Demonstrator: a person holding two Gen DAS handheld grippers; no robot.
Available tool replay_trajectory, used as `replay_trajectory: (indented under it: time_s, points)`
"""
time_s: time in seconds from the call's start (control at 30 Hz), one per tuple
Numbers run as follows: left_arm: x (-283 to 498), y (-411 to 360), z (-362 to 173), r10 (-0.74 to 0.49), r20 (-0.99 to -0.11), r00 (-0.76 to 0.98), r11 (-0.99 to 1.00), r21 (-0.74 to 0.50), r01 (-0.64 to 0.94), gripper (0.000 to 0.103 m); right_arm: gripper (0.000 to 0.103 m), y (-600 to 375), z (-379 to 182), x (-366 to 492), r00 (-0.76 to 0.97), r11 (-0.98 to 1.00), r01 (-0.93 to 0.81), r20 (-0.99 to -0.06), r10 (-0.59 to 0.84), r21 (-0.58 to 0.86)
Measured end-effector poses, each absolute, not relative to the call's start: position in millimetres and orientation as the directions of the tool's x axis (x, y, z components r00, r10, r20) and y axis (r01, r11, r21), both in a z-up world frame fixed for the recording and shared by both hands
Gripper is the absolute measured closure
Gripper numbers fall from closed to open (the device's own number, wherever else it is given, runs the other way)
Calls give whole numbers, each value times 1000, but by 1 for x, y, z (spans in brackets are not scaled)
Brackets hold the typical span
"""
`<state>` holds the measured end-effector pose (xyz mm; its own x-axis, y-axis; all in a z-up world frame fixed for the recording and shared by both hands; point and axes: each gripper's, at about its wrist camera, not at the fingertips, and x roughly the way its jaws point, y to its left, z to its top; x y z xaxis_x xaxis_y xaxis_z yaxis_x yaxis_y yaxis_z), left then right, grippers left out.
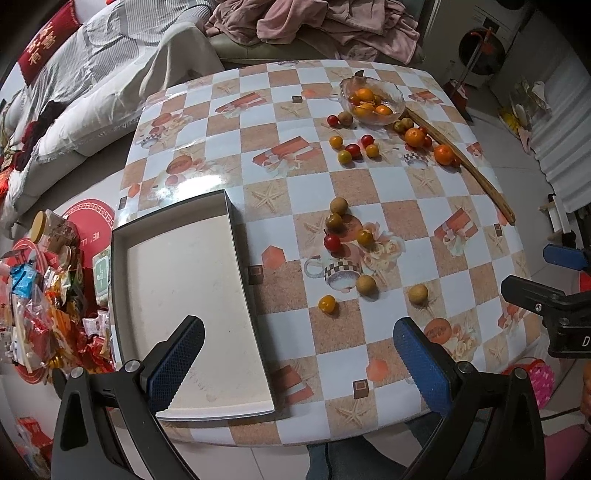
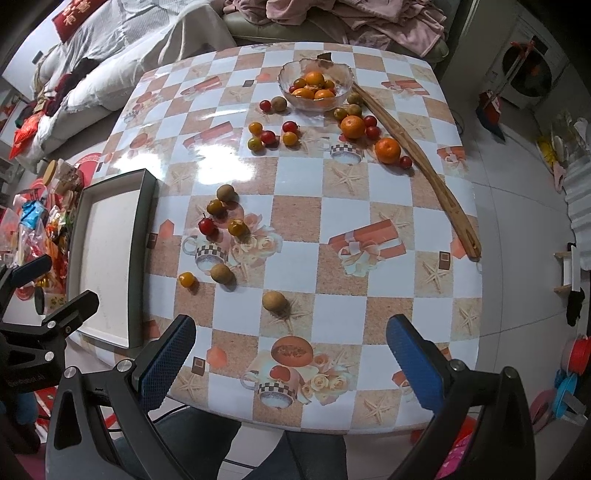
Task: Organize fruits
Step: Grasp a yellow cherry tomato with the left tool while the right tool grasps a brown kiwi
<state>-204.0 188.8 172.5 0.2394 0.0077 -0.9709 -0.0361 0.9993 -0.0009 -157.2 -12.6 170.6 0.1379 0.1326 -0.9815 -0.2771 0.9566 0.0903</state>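
Small fruits lie scattered on the checkered table (image 1: 388, 184) (image 2: 332, 221). A brown longan (image 2: 274, 301) (image 1: 417, 294) lies nearest my right gripper (image 2: 290, 363), which is open above the front edge. Another longan (image 1: 366, 285) (image 2: 221, 273) and a yellow tomato (image 1: 327, 303) (image 2: 186, 279) lie close by. My left gripper (image 1: 299, 363) hangs open, its left finger over the empty white tray (image 1: 184, 295) (image 2: 107, 240). A glass bowl (image 1: 371, 96) (image 2: 315, 83) with oranges stands at the far side. Two loose oranges (image 2: 352, 126) (image 2: 388, 150) sit near it.
A long wooden stick (image 2: 424, 166) (image 1: 469, 170) lies along the table's right side. Snack packets (image 1: 40, 306) are piled on a low surface to the left. A sofa with pink clothes (image 1: 314, 26) stands behind the table. The person's legs show under the front edge.
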Motion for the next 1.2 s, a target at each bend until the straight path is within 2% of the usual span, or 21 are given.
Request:
replay_trajectory:
  time_s: [0.33,0.77,1.2]
  points:
    - [-201,187,171,6,-972,233,999,-3,-37,0,0,-18,167,-151,126,957,-275,-983,135,96]
    - [-198,181,141,8,-980,199,999,2,-33,0,0,-22,138,-160,61,955,-272,-989,138,117]
    - [-184,162,65,52,-985,168,997,61,50,0,0,-17,63,-180,-4,957,-259,-991,132,129]
